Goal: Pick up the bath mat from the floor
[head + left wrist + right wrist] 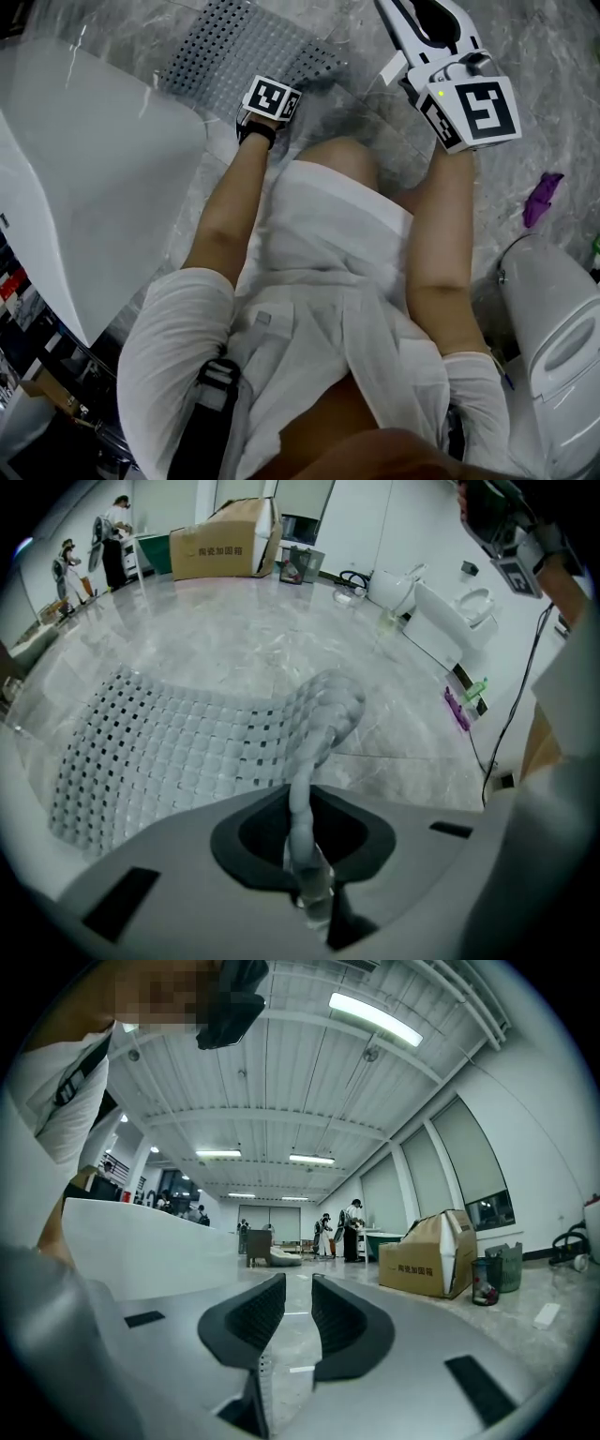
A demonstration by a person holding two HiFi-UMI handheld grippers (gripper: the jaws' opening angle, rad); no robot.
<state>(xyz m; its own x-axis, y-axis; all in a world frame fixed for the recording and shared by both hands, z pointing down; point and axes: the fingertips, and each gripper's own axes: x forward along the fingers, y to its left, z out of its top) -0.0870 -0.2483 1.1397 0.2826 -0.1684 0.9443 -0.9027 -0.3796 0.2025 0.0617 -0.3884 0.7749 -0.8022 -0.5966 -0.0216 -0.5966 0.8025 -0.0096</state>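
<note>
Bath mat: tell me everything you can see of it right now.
The pale grey, rubbery-looking bath mat is a sheet of small bumps and square holes. Most of it lies flat on the grey marble floor, near a white tub. One edge is lifted and bunched into a fold, pinched between the shut jaws of the left gripper.

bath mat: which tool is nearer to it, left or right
Left. The left tool is shut on a raised fold at the edge of the bath mat. The right tool is up and off to the side, open and empty, facing away from it.
</note>
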